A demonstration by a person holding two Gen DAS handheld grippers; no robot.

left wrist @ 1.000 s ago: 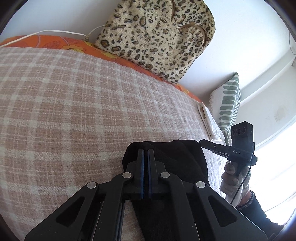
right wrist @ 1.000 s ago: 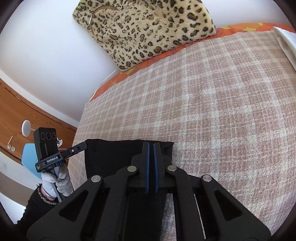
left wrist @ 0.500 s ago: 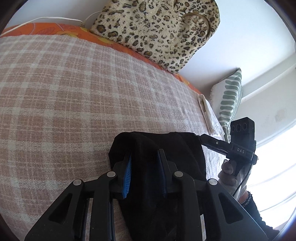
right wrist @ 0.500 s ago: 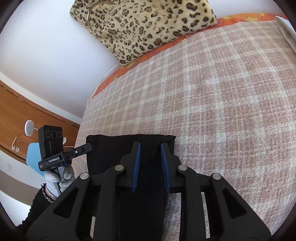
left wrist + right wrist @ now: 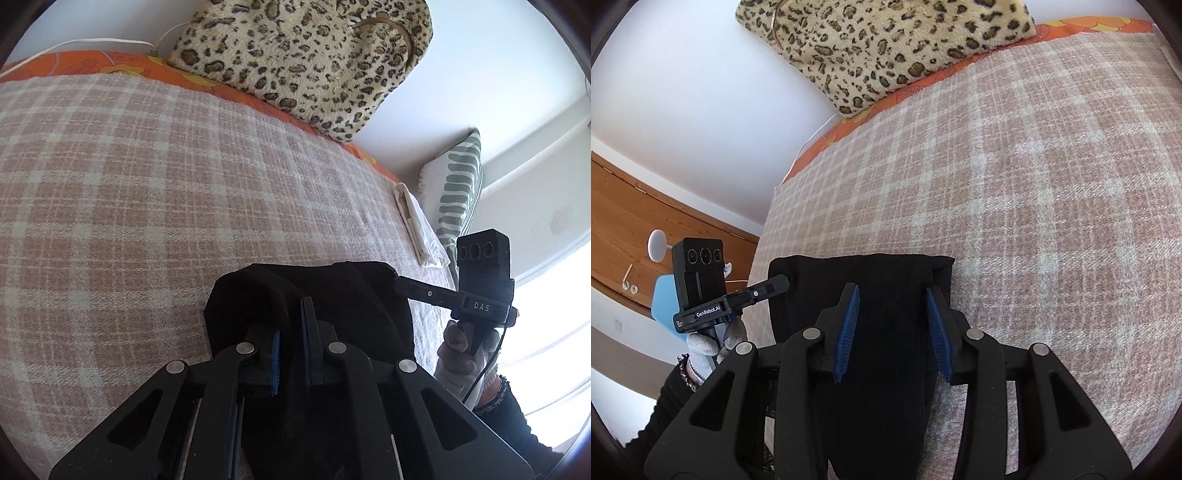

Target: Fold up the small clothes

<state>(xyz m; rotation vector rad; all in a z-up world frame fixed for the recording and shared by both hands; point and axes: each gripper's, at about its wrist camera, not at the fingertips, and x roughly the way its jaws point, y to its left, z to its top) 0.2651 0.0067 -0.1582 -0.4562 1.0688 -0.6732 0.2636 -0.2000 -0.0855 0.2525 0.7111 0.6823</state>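
Here, nearest the lenses, both grippers sit low over the black garment, which lies on the near part of the plaid blanket covering the bed. The right gripper now has its blue pads spread wide on either side of the cloth, released; a second ago those pads were pressed together, and half a second ago they were only partly apart. The left gripper shows the opposite course: closed a second ago, wide at the half-second mark, and now its pads have drawn in to a narrow gap with a raised ridge of the garment standing at their tips, though whether the cloth is actually pinched cannot be told. In the right wrist view the left gripper has its tip at the garment's left edge; in the left wrist view the right gripper touches its right edge. Farther off, a folded white cloth lies near the blanket's right side, a green-striped cushion stands beyond it, and a leopard-print pillow leans against the wall on the orange sheet.
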